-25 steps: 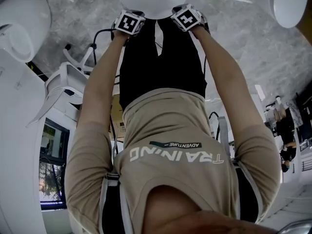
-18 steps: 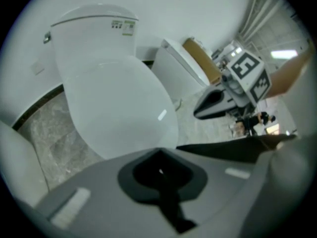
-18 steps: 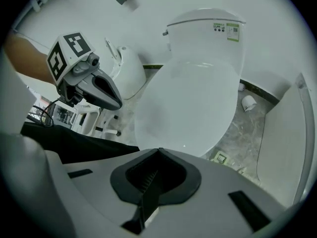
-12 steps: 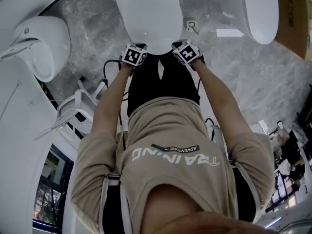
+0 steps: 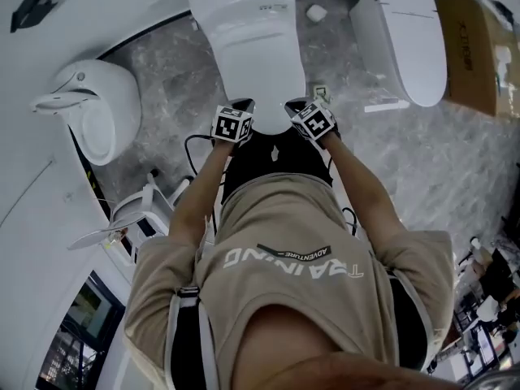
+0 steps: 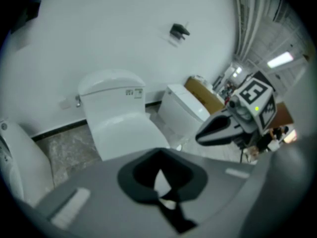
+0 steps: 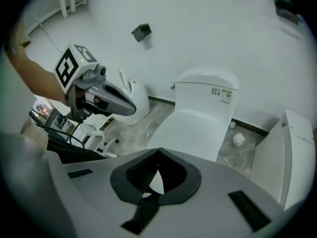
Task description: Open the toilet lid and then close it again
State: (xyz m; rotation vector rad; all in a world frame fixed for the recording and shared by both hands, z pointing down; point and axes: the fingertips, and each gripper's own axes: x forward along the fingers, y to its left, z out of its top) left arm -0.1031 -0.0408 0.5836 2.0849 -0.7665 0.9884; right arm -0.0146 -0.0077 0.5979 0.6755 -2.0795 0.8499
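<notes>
Drew back; white oval plastic toilet lid (image 5: 257,59) now shows whole, lying shut. Left gripper (image 5: 242,104), right gripper (image 5: 294,105) near front rim, jaws together, empty. I judge lift pending.

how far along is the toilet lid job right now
Done: nothing that shows. The toilet lid lies flat down, closed; whether it has already been up once cannot be told. In hand: the left gripper and right gripper sit at its front edge, jaws together, with no grip on it visible. Left: probably lifting the lid, then lowering it.
</notes>
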